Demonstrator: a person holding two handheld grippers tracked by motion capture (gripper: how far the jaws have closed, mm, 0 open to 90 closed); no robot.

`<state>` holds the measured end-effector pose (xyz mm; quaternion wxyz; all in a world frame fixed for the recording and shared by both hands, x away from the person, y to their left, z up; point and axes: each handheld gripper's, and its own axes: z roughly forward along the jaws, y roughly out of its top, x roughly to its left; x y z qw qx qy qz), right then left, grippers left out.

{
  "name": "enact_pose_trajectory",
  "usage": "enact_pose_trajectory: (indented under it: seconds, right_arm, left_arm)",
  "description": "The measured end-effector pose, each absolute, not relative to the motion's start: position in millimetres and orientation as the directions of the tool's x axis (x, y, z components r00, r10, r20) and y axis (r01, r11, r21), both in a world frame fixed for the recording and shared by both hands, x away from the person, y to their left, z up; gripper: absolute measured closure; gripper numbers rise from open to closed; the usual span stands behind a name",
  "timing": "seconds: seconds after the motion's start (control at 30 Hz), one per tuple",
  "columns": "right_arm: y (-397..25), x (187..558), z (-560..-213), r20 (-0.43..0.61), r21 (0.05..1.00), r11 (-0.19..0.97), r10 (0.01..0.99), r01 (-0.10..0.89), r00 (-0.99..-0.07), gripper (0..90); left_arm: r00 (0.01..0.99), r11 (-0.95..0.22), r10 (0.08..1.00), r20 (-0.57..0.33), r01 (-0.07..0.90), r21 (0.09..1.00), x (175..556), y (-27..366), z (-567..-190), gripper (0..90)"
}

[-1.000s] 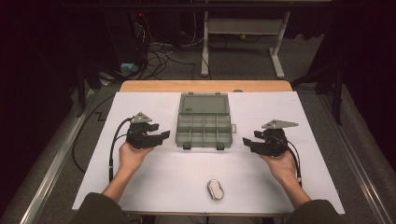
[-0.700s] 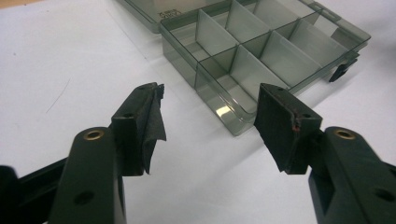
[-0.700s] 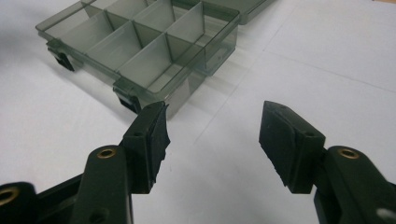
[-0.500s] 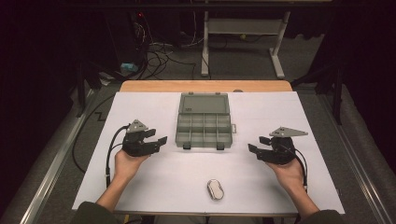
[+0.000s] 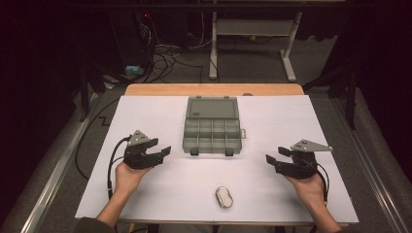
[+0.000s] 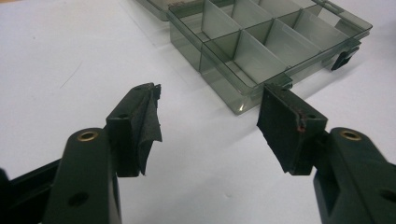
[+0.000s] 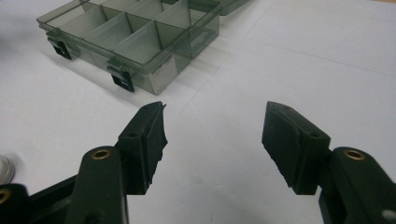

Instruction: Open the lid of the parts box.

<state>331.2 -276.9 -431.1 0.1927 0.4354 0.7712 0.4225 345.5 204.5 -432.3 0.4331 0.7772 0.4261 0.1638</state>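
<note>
No legible text, seemingly.

High view: white table point(image 5: 160, 121) brightly lit from above, surroundings dark, soft focus. Gripper views: sharp jaws, far edges slightly blurred, soft shadows.

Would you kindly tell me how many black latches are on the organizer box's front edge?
2: left latch and right latch, both on the near edge of the organizer box.
</note>
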Motion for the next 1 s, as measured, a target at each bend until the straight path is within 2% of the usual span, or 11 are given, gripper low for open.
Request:
enact_pose_trajectory:
  seconds: [0.47, 1.0]
  right_arm:
    - [-299, 310, -441, 0.091, 0.837, 0.209, 0.858, 0.505, -0.506, 35.1]
    - [-321, 285, -450, 0.082, 0.859, 0.180, 0.876, 0.480, -0.474, 31.9]
  left_arm:
    - [0.578, -0.230, 0.809, -0.107, 0.478, 0.848, 324, 217, -435, 37.2]
    - [0.533, -0.191, 0.839, -0.109, 0.477, 0.858, 304, 235, -445, 35.3]
